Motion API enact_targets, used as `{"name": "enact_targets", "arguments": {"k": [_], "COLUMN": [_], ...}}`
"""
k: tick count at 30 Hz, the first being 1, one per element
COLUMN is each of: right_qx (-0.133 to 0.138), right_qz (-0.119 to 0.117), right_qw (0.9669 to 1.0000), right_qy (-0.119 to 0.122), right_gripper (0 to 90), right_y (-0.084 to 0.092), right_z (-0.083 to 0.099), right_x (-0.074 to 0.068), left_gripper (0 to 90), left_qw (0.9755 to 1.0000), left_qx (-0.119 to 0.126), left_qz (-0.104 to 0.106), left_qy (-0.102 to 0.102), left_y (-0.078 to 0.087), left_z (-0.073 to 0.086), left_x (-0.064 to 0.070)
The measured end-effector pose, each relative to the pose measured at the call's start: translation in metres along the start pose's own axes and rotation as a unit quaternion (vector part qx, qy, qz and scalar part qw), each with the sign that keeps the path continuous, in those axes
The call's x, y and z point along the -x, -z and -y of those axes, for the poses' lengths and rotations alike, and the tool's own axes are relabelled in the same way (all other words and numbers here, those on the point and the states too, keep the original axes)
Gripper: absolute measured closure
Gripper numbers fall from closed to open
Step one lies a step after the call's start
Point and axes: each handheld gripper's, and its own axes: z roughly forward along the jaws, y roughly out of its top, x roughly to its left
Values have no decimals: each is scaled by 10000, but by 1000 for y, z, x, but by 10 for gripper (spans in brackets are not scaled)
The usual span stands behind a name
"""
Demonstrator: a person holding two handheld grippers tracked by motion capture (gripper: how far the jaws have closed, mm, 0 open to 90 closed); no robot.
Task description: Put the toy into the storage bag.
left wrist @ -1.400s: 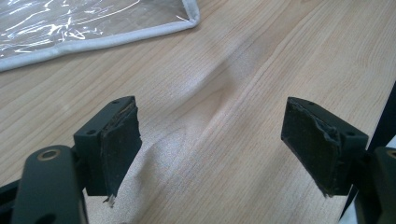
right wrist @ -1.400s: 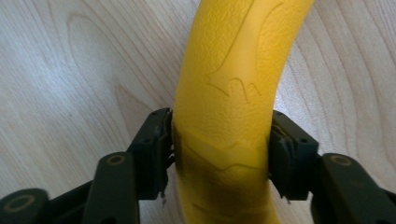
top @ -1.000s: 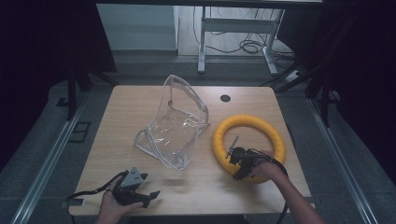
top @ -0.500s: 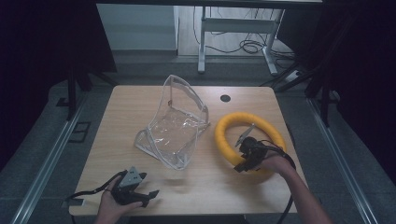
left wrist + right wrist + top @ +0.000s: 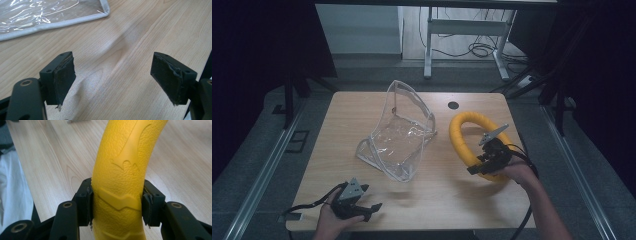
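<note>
Right tool point(image 5: 478, 166) clamped on the near arc of the yellow ring point(image 5: 460, 134), pads pressed against both flanks of the tube, as the right tool view confirms point(image 5: 117, 202). Ring tilted, near side seemingly raised off the counter point(image 5: 362, 107) and far side low, perhaps resting on the wood; hard to tell for certain. Pick-up therefore judged done, lift under way.

Left tool point(image 5: 371, 208) idle at the near left corner of the counter, jaws wide apart with nothing between them; bare wood ahead and a corner of the clear bag point(image 5: 50, 12) just beyond.

Bag point(image 5: 399, 132) standing mid-counter, well apart from the ring, upper part propped upright, lower part lying flat toward the near edge. Whether the mouth gapes enough cannot be told.

Left to do, as a guess: carry the ring across to the bag, steady or spread the bag with the free tool, slip the ring inside, let go. Nothing in the bag so far.
</note>
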Motion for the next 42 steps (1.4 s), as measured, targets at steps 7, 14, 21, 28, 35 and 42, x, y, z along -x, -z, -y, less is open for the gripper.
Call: {"name": "enact_targets", "arguments": {"k": [7,14,21,28,35,42], "right_qx": [407,932,1417,1831,2223,2542], "right_qz": [17,28,-27,-63,-102,-165], "right_qw": [9991,9956,9898,9828,9747,9669], "right_qy": [-68,-99,-144,-222,-224,-159], "right_gripper": [518,519,519,518,517,517], "right_y": [17,35,49,56,60,61], "right_z": [1,1,3,5,4,2], "right_x": [2,1,0,-1,-5,-11], "left_gripper": [196,196,196,196,196,196], "left_qw": [10000,10000,10000,10000,10000,10000], "left_qx": [22,50,45,29,26,21], "left_qz": [-4,-16,-23,-16,-5,-16], "left_qy": [17,29,28,20,24,17], "left_y": [1,2,2,2,1,0], "left_z": [0,-1,-1,-1,-1,-1], "left_x": [0,-1,-1,-1,-1,-1]}}
